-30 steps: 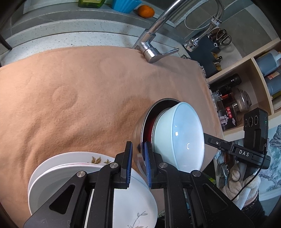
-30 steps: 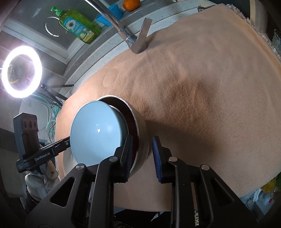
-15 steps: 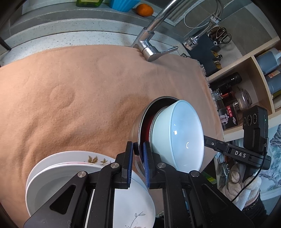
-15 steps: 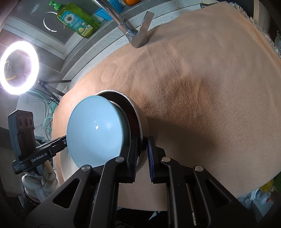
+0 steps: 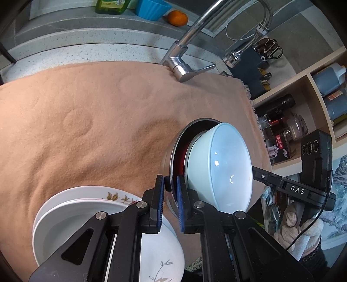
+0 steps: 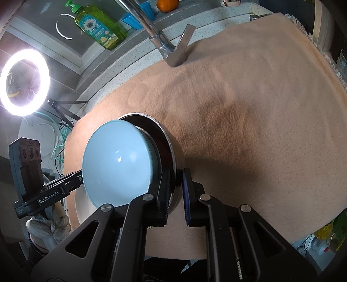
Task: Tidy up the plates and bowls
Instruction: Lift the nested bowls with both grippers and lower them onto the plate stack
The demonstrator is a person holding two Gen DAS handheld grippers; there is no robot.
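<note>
A steel bowl [image 5: 170,156] with a dark red inside holds a pale blue bowl [image 5: 223,167] nested in it. My left gripper [image 5: 169,202] is shut on the steel bowl's rim on one side. My right gripper [image 6: 175,192] is shut on the rim of the same steel bowl [image 6: 173,151] on the other side, with the pale blue bowl [image 6: 117,164] to its left. The pair is held just above the tan cloth [image 5: 97,121]. A stack of white floral plates [image 5: 86,214] lies on the cloth under my left gripper.
A chrome tap [image 5: 184,65] stands at the back edge of the cloth, seen also in the right wrist view [image 6: 171,52]. A green soap bottle [image 6: 99,28], a blue cup [image 5: 151,7] and an orange [image 5: 177,18] sit on the ledge. Shelves with bottles [image 5: 282,121] are at the right.
Both grippers closed onto the steel bowl's rim. The nested bowls have risen slightly and tilted off the cloth.
</note>
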